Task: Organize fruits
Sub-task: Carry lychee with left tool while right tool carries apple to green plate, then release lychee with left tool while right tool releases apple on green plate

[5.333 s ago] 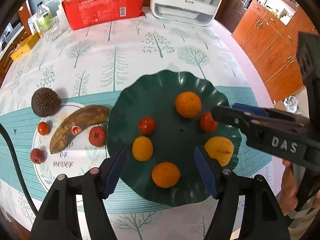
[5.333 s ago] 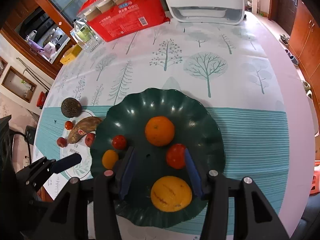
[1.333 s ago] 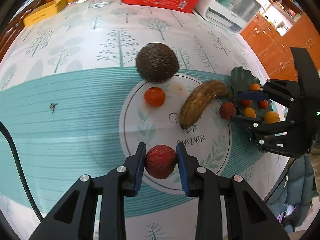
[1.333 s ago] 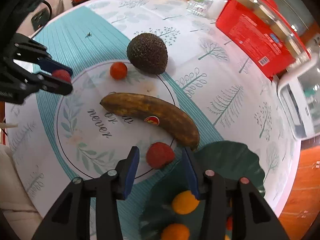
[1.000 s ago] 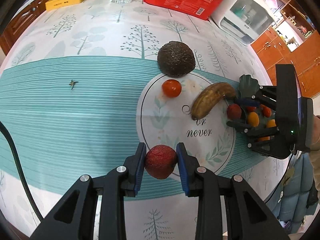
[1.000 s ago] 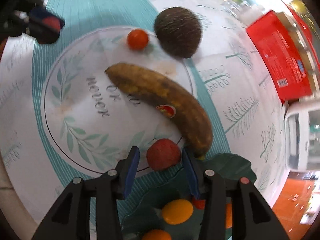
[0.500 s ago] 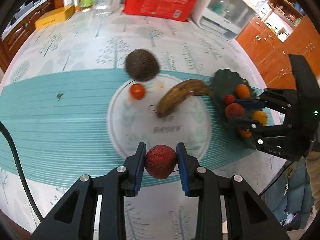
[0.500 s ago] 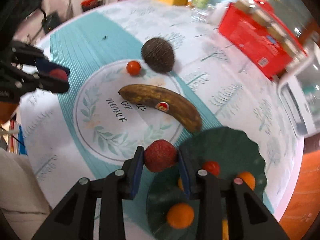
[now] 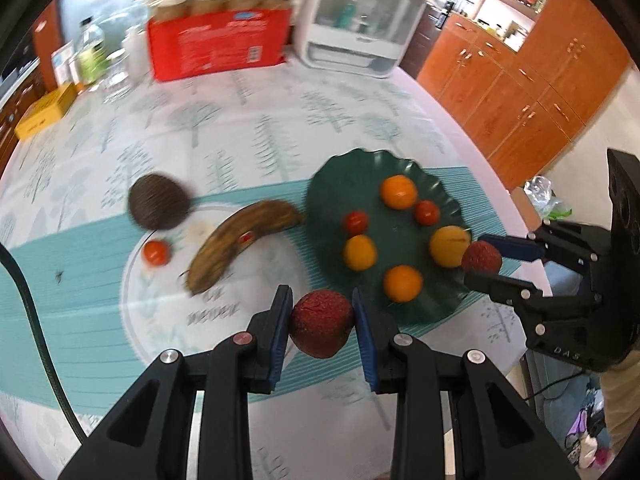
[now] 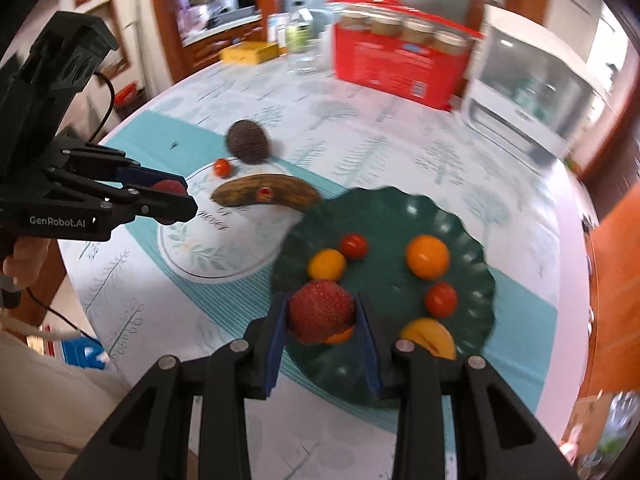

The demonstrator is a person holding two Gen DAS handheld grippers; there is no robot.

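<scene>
The left gripper [image 10: 172, 200], marked "GenRobot.AI", is clamped on a red lychee [image 9: 321, 323] above the white mat [image 9: 168, 320] (its print too blurred to read); the right gripper [image 10: 320, 320] pinches a second lychee [image 10: 321, 311] over the near left rim of the green plate [image 10: 400, 212]; bare tablecloth [image 10: 360, 140] lies beyond.

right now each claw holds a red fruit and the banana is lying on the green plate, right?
Not quite. Each claw does hold a red fruit, but the banana lies on the white placemat beside the green plate, as the left wrist view shows.
</scene>
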